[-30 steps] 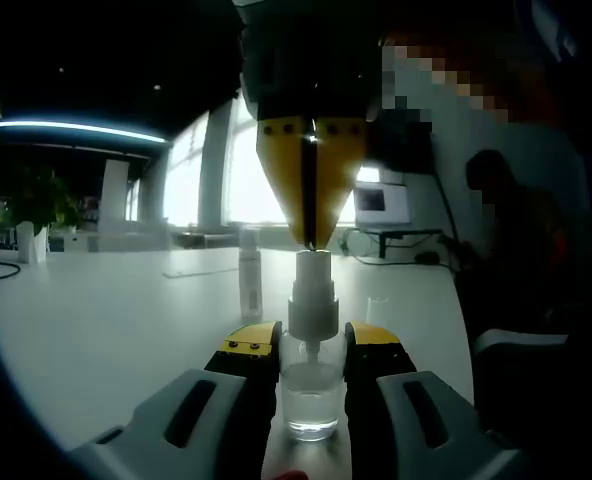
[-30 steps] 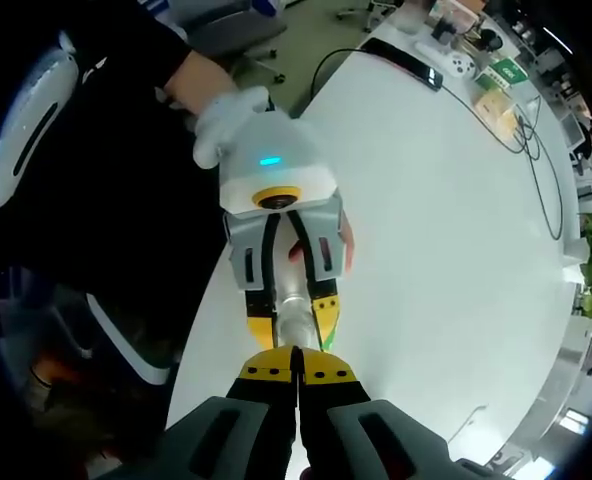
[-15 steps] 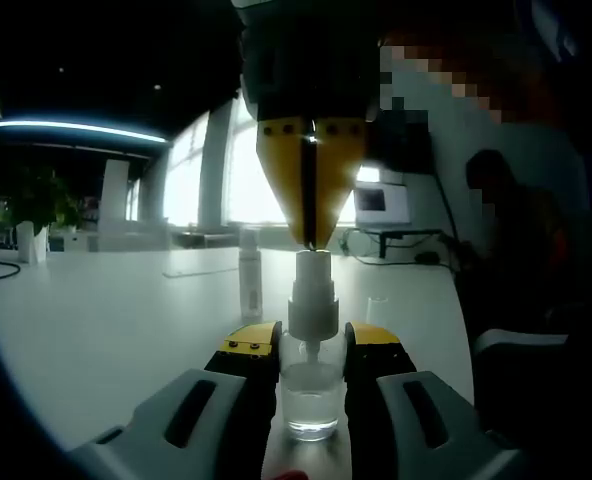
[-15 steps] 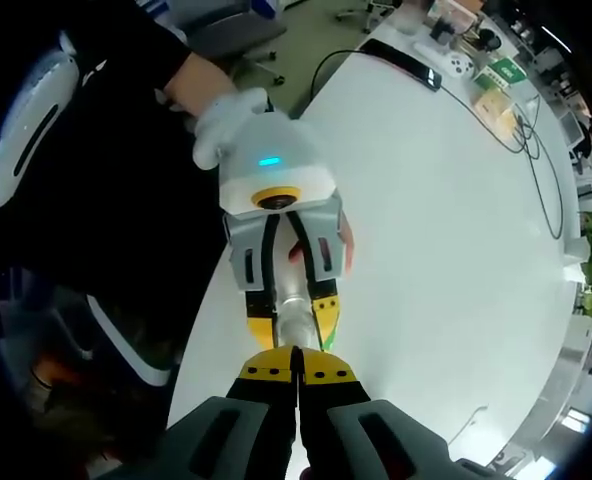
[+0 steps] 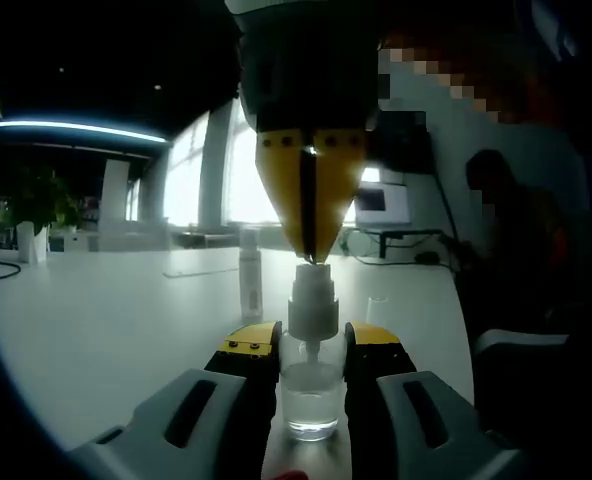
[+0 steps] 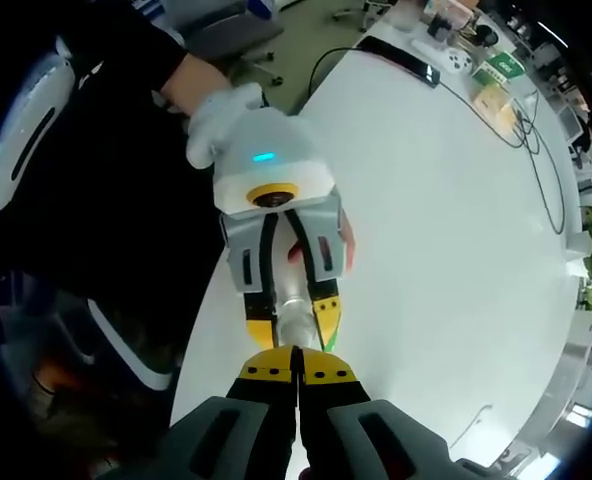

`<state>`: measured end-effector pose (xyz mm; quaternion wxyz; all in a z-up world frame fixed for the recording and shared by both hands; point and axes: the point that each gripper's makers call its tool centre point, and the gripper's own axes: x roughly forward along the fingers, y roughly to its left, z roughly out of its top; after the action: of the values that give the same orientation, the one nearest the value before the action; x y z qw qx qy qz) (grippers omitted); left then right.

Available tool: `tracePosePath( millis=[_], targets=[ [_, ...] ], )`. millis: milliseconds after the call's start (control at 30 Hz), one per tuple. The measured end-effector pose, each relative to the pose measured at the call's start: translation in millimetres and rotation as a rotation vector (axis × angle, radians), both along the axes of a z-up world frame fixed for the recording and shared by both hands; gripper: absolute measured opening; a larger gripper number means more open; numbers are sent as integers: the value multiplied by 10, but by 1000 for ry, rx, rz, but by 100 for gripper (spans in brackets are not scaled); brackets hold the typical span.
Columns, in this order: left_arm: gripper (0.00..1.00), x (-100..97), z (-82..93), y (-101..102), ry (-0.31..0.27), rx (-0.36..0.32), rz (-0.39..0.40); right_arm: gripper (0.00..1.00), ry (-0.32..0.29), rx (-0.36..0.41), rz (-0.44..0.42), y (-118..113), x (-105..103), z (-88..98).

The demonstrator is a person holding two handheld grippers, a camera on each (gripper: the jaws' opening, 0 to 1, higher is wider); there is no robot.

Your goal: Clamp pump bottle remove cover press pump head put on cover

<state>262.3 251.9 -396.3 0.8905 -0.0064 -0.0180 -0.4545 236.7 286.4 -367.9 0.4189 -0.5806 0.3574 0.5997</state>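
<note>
Here the left gripper clamps the clear bottle between its jaws, while the right gripper, jaws closed, apparently touches the pump head from above.

Left gripper: grey moulded jaw arms with dark slots, yellow tips with small screws.
Right gripper: matching grey arms, yellow tips, black inner pads.
Housing: white, with a cyan light and yellow ring.
Glove: white.
Sleeve: black.
</note>
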Motion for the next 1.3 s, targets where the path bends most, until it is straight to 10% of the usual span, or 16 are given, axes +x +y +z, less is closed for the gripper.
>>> tracePosePath(
  millis=[1300],
  targets=[
    [16,6,-1,11,1,-1,-2,0,-9,-16,39,11,-8,60]
  ],
)
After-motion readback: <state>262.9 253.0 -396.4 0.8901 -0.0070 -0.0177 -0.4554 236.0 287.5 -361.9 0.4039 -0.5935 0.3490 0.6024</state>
